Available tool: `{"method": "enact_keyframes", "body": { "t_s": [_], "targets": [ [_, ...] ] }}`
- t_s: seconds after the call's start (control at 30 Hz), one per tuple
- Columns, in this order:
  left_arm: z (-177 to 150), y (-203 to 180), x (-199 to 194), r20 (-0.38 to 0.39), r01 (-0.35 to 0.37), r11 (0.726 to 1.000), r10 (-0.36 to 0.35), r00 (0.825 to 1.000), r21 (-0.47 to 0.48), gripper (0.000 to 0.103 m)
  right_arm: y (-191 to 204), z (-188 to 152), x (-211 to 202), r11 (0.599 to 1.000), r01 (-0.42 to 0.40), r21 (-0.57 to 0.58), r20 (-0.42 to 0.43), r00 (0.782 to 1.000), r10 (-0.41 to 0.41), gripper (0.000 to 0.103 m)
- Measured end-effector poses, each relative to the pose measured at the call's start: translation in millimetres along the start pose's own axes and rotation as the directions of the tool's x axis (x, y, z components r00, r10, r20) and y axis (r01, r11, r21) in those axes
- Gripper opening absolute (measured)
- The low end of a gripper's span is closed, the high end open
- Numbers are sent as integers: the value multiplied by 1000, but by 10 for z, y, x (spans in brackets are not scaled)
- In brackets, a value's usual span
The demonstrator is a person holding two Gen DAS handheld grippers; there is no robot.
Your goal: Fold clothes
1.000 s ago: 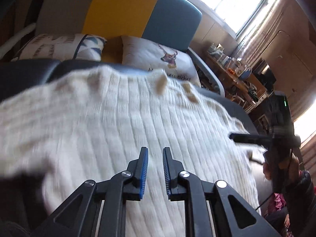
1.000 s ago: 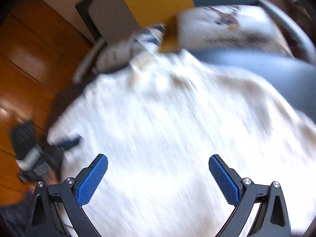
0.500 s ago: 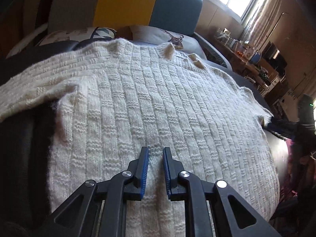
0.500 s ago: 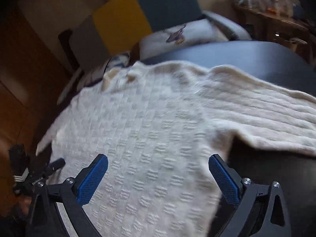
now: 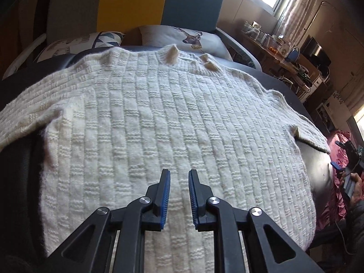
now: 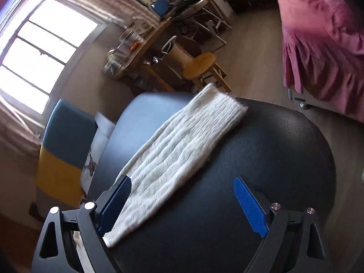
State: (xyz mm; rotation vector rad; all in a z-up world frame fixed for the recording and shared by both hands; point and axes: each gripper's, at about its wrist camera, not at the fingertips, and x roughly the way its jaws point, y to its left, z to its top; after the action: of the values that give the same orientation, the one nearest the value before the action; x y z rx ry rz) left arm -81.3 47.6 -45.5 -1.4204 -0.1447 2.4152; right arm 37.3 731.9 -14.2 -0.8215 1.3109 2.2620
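Note:
A cream knitted sweater [image 5: 173, 122] lies spread flat on a dark leather surface [image 5: 316, 166], collar at the far end, sleeves out to both sides. My left gripper [image 5: 179, 179] hovers over the sweater's lower middle, its blue-padded jaws nearly closed with a narrow gap and nothing between them. My right gripper [image 6: 182, 188] is wide open above the dark surface [image 6: 261, 154], over one outstretched sleeve [image 6: 182, 150]; its left finger [image 6: 116, 202] lies at the sleeve's edge. The right gripper also shows at the far right of the left wrist view [image 5: 348, 159].
A sofa back in grey, yellow and teal [image 5: 136, 4] with printed cushions [image 5: 191, 38] lies beyond the collar. A cluttered wooden desk [image 6: 141, 52], a round stool [image 6: 202, 66] and a pink-skirted bed [image 6: 323, 52] stand on the floor to the right.
The right gripper has swung away from the sweater's body to the right sleeve. The left gripper has steadied over the sweater's lower middle; its jaws stay nearly closed.

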Motion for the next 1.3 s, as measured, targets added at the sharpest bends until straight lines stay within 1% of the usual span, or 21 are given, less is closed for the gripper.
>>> {"method": "enact_keyframes", "body": {
  "t_s": [0.03,0.17,0.27,0.33,0.37,0.43,0.5,0.57,0.6,0.63,0.67,0.73,0.83,0.87,0.97,1.0,1.07,1.13,1.2,1.27,1.3],
  "targets": [
    [1,-16,9,-2,4,1000,-4,1000,-2,16,2,39,49,1000,-8,12,5,1000,8,79],
    [3,-51,53,-21,8,1000,-8,1000,-5,16,12,189,243,998,-40,56,25,999,38,77],
    [1,-44,89,-34,1,1000,-1,999,-16,16,113,202,380,998,-47,48,28,999,45,70],
    [3,-34,109,-45,7,1000,-8,999,-22,16,111,221,429,997,-43,71,52,998,39,62],
    [5,-32,111,-46,8,1000,-9,999,-23,16,90,231,444,995,-42,91,65,997,36,59],
    [7,-26,116,-50,13,1000,-14,999,-26,16,27,242,421,993,-18,113,76,997,10,43],
    [11,-12,126,-55,19,999,-21,998,-32,16,19,247,423,993,1,119,77,997,-10,38],
    [7,-1,132,-57,28,999,-31,998,-41,16,18,242,416,995,30,100,70,997,-37,28],
    [5,5,134,-57,33,998,-36,998,-46,16,-19,243,411,993,33,110,67,997,-40,15],
    [2,6,132,-56,34,998,-37,998,-45,16,-57,244,407,992,36,119,63,997,-44,11],
    [-1,5,128,-55,35,998,-37,998,-42,16,-94,246,401,991,35,130,59,997,-43,10],
    [-6,13,122,-56,37,998,-39,998,-41,16,-177,248,381,985,-16,170,58,998,6,10],
    [-16,18,116,-58,38,998,-40,998,-42,16,-331,224,367,951,-129,282,68,991,114,12],
    [-20,18,113,-58,36,998,-38,998,-42,16,-356,226,348,943,-148,298,88,988,127,12],
    [-33,8,104,-60,28,999,-30,998,-37,16,-360,256,272,936,-174,306,163,978,129,25],
    [-36,3,103,-62,26,999,-28,998,-36,16,-348,271,277,934,-183,307,170,976,135,32],
    [-40,-7,103,-63,23,999,-25,998,-35,16,-298,303,292,935,-183,303,169,976,136,39],
    [-39,-17,105,-63,18,999,-21,998,-33,17,-224,339,290,933,-204,298,177,972,156,59],
    [-39,-29,112,-65,16,999,-18,998,-31,17,-140,366,277,931,-223,288,191,966,172,70],
    [-36,-30,118,-67,19,999,-20,998,-28,17,-31,391,303,949,-211,235,181,969,170,74],
    [-36,-30,123,-68,19,999,-20,997,-26,17,20,401,325,956,-201,212,170,971,167,78]
  ]
}}
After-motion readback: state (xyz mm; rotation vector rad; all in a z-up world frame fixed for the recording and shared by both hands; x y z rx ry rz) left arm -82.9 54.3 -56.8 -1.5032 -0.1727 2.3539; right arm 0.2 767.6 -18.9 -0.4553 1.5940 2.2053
